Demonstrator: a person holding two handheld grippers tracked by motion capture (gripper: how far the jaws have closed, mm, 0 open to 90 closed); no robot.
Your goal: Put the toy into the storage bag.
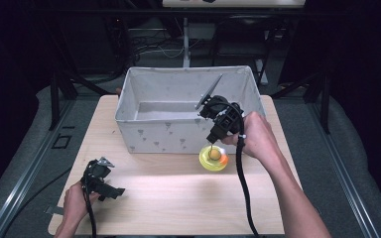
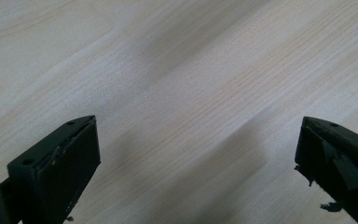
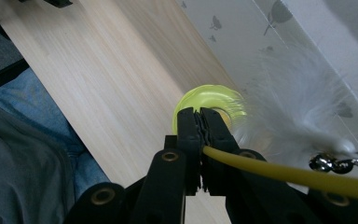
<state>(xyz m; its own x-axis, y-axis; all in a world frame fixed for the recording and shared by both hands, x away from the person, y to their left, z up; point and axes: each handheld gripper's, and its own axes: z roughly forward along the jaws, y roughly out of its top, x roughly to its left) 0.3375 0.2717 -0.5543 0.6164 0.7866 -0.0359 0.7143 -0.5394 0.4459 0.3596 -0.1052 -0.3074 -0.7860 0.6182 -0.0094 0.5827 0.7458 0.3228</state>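
Note:
My right gripper (image 1: 212,140) hangs just in front of the white fabric box (image 1: 154,134), with its jaws shut on a thin yellow rod (image 3: 279,173). In the right gripper view the gripper (image 3: 200,113) points down at a round yellow-green disc (image 3: 208,99), and a white feather tuft (image 3: 298,102) and a small metal bell (image 3: 328,162) hang beside the rod. The disc (image 1: 213,158) lies on the table against the box's front wall, with an orange ball on it. My left gripper (image 1: 110,191) rests low at the table's front left, open, with bare wood between its fingers (image 2: 60,158).
The wooden table (image 1: 168,198) carries the box across its back half. The box's patterned wall (image 3: 261,32) stands close behind the disc. Dark frames and cables stand on the floor beyond the table. The person's legs (image 3: 23,154) are at the table's near edge.

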